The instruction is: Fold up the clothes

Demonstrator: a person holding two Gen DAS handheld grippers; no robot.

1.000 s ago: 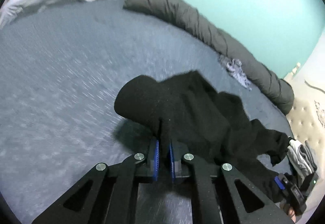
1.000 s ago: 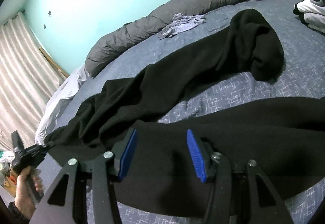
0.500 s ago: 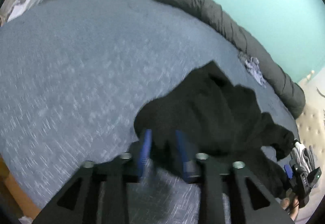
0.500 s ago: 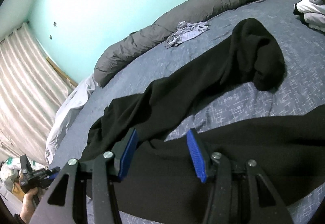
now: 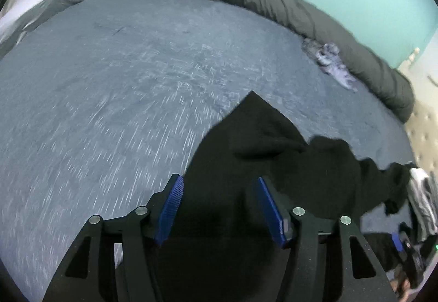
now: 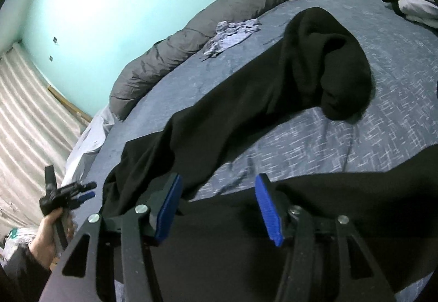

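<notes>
Left gripper (image 5: 219, 206): jaws have just been opening, now spread. A second ago they pinched the black garment (image 5: 262, 143) lifted off the sheet; now the cloth lies slack under and between the pads, which do not press it. Reads as a release. The hand has also drawn back toward the near edge of the bed (image 5: 115, 88).

Right gripper (image 6: 217, 206): jaws have also opened a little, standing spread over the near black panel, gripping nothing.

Garment sprawls across the blue sheet, one long part running far right to a bunched end (image 6: 336, 77). Not folded yet. Judgement: next is a fresh grasp.
</notes>
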